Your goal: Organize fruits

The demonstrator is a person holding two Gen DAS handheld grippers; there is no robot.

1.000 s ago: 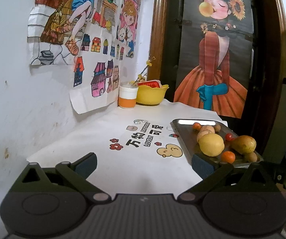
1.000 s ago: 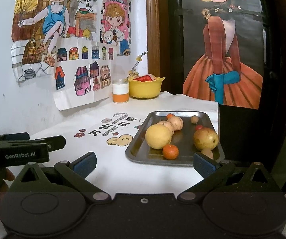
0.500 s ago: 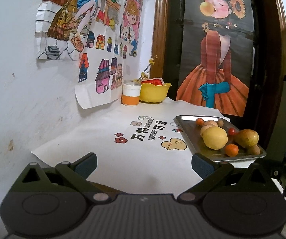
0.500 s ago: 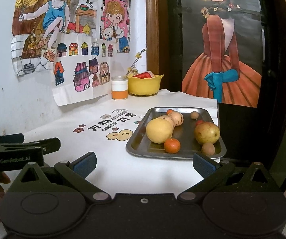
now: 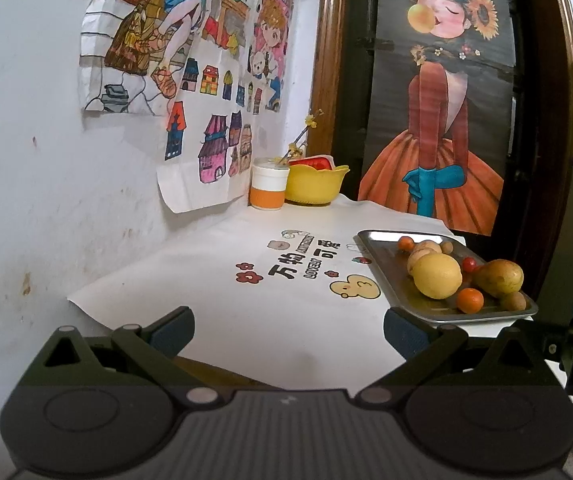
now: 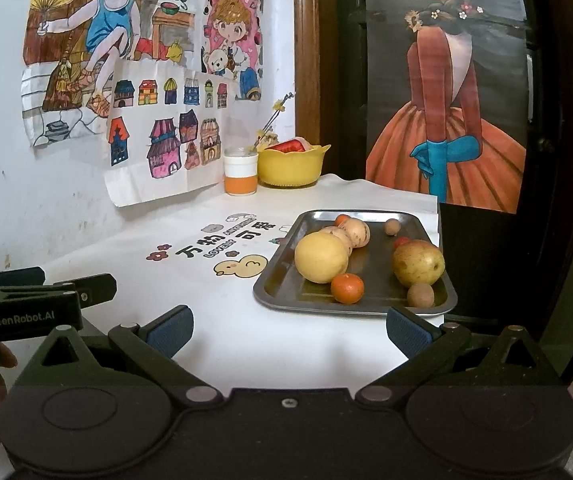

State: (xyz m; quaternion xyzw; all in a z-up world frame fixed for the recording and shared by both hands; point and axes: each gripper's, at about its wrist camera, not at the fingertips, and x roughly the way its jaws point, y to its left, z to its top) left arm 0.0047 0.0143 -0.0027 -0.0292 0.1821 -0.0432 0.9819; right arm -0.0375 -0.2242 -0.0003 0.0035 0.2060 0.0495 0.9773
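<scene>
A steel tray (image 6: 282,286) (image 5: 374,252) lies at the table's right front. On it are a big yellow fruit (image 6: 321,257) (image 5: 437,282), a small orange (image 6: 347,289) (image 5: 470,300), a yellow-green mango (image 6: 418,263) (image 5: 500,279), pale round fruits (image 6: 356,231), a brown longan (image 6: 420,295) and a red cherry tomato (image 5: 469,265). A yellow bowl (image 6: 290,166) (image 5: 314,186) holding something red stands at the back. My right gripper (image 6: 288,332) is open, just short of the tray's near edge. My left gripper (image 5: 288,330) is open over the white cloth, left of the tray, and also shows at the left of the right wrist view (image 6: 42,284).
A white and orange cup (image 6: 240,176) with a twig stands beside the bowl. Drawings hang on the white wall at the left. A dark door with a painted poster (image 6: 442,100) closes the back right. The table edge drops off right of the tray.
Both grippers have pulled back and tilted slightly, so the table and tray sit a little farther off and lower. Both stay open and nothing on the tray has moved.
</scene>
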